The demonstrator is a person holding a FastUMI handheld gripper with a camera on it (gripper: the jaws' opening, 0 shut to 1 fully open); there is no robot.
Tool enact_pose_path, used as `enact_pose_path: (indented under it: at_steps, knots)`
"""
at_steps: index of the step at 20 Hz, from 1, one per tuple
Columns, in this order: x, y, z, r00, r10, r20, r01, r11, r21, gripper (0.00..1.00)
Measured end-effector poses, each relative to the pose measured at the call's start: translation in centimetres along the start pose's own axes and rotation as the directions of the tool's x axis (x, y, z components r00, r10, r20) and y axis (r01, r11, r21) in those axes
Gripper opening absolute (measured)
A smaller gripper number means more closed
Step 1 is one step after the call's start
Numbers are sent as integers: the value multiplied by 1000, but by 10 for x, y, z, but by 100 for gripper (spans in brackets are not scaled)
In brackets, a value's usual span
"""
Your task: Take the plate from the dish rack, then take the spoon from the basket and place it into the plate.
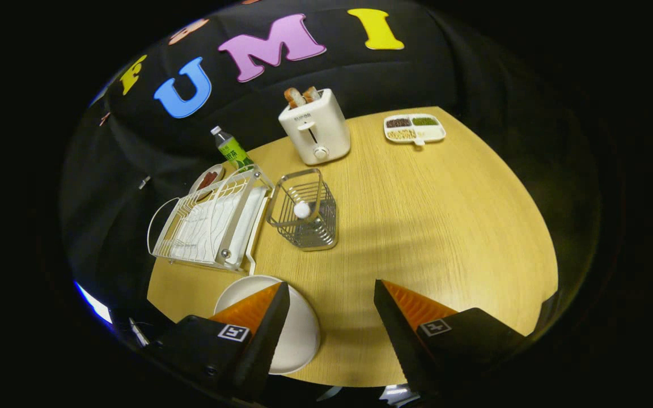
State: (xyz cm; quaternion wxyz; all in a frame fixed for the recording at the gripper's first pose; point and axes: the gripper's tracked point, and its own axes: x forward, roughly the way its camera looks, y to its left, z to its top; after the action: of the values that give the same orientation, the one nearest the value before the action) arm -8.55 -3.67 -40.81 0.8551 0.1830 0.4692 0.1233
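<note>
Plate (298,331): one white plate, lying flat on the surface (428,215), partly under the left finger and nearer than the dish rack (210,224); judged already taken out and set down as a landing spot for the spoon. Jaws of the gripper (332,323) stand spread wide, holding nothing, raised above the surface, presumably clear for the next pick.

Beyond the plate, one wire dish rack sits at the surface's edge, its slots empty. Just beside the rack, one wire basket (305,212) stands upright; one spoon (302,210) stands in it, its white rounded end up, which leaves that end free to be gripped from above. Spoon step judged not yet done.

Behind the rack: one small dish (207,179) and one green-labelled bottle (231,148). Further beyond the basket: one toaster (316,129) with two bread slices. Farthest from the rack: one divided tray (414,128), four compartments.
</note>
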Motion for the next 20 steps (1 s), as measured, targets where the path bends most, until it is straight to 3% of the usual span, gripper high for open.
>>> enact_pose_path:
  at_steps: [4, 10, 18, 19, 20]
  knots:
    - [-9, 19, 36, 999, 14, 46, -7, 988, -155, 94]
    - [15, 35, 51, 999, 43, 10, -40, 976, -216, 91]
    - [47, 30, 55, 999, 22, -33, -29, 970, -243, 67]
    - [49, 31, 55, 999, 18, -38, -27, 969, -244, 61]
    - [50, 30, 54, 999, 8, -41, -18, 968, -250, 47]
